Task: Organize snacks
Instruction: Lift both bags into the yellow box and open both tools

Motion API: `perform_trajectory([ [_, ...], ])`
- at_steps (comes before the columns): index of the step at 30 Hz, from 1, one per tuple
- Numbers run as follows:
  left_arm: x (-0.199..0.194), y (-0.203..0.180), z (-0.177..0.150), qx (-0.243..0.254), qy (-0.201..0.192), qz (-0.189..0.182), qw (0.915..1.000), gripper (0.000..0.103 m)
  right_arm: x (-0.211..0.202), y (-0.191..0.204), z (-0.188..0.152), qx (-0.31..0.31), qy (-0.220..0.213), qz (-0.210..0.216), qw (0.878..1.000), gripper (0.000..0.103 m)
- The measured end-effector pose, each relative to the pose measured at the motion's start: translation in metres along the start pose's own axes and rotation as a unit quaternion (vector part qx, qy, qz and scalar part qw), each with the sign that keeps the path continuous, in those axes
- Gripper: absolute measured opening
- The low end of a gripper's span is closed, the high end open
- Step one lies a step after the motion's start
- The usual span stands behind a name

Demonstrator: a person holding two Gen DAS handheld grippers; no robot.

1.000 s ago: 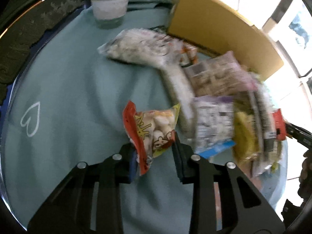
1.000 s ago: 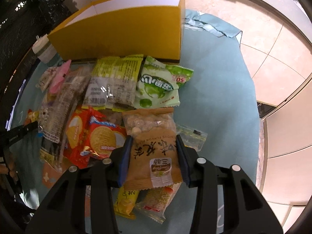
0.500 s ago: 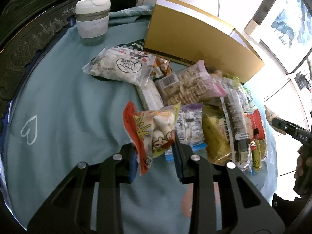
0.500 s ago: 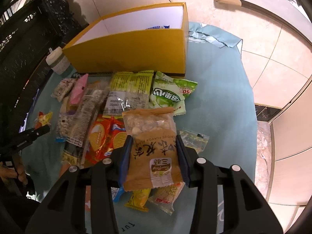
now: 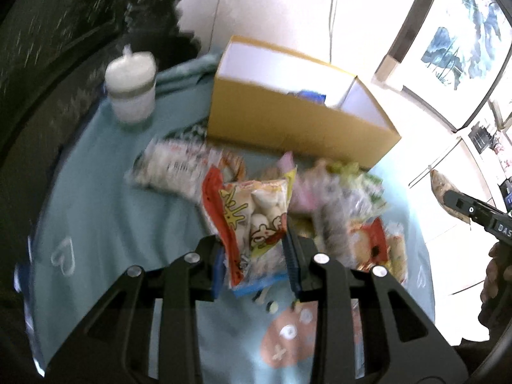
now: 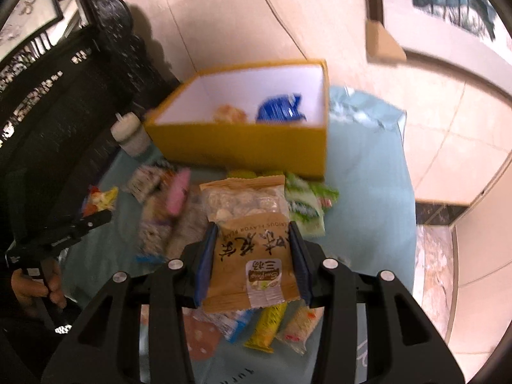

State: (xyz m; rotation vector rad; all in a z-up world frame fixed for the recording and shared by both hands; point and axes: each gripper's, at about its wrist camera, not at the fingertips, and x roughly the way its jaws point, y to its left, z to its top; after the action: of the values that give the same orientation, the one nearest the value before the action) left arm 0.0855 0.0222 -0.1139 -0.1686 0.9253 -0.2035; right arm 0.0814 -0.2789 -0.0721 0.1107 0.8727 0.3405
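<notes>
A red-and-yellow snack packet (image 5: 256, 220) sits clamped between the jaws of the left gripper (image 5: 254, 256), held clear above the teal tablecloth (image 5: 105, 211). The right gripper (image 6: 252, 256) has its jaws pressed on a brown nut packet (image 6: 249, 252), its clear top showing pale nuts, likewise raised over the table. Beneath both lies a loose heap of snack packets (image 6: 179, 211) (much of it blurred), with a green packet (image 6: 304, 204) at its far right edge. Just behind the heap stands an open yellow box (image 6: 243, 140) with a white inside, holding a blue packet (image 6: 280, 110) and an orange-toned one beside it. A lidded white cup (image 5: 131, 86) stands left of the box.
</notes>
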Motion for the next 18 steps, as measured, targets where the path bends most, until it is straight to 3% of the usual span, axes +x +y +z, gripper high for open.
perform_trajectory([
  [8, -0.017, -0.042, 0.085, 0.021, -0.050, -0.001, 0.9985, 0.032, -0.034, 0.023, 0.074, -0.017, -0.074, 0.007, 0.997, 0.044],
  [18, -0.009, -0.077, 0.171, 0.046, -0.088, -0.001, 0.9951, 0.032, -0.038, 0.019, 0.152, -0.025, -0.114, -0.011, 0.993, 0.044],
])
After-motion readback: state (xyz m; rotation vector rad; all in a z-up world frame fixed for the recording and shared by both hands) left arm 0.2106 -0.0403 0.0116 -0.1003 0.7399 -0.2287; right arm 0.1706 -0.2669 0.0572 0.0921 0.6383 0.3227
